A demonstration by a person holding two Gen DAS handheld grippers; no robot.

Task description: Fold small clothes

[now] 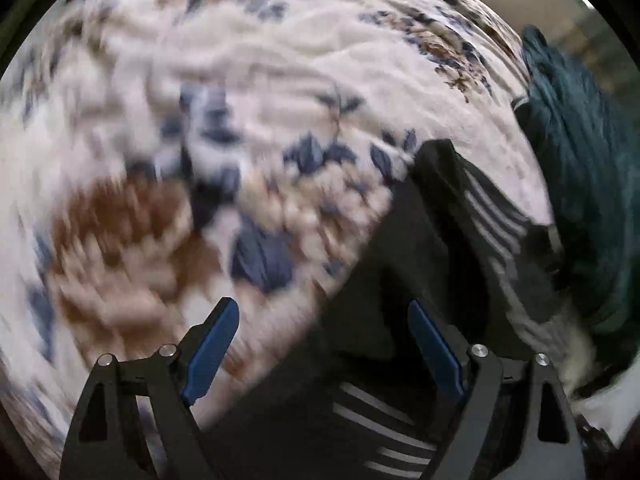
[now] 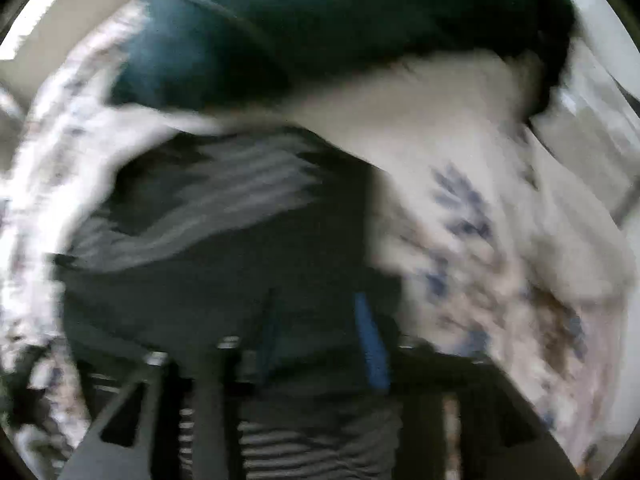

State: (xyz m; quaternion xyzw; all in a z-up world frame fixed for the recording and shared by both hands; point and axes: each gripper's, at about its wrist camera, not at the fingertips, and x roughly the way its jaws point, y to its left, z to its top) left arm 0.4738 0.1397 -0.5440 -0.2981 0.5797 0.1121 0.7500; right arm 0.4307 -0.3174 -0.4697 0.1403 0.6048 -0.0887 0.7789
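A black garment with grey-white stripes (image 1: 404, 264) lies on a floral bedspread (image 1: 248, 80). In the left wrist view my left gripper (image 1: 322, 312) is open, its blue-padded fingers (image 1: 212, 344) spread wide over the garment's left edge, nothing between them. In the blurred right wrist view the same striped black garment (image 2: 224, 240) fills the middle. My right gripper (image 2: 320, 328) hangs just above it with its blue fingers (image 2: 370, 340) a narrow gap apart; the blur hides whether cloth is pinched.
A dark teal garment (image 1: 580, 168) lies heaped at the right of the left wrist view and at the top of the right wrist view (image 2: 248, 32). A white cloth (image 2: 420, 104) lies beside it. The bedspread (image 2: 500, 260) surrounds the clothes.
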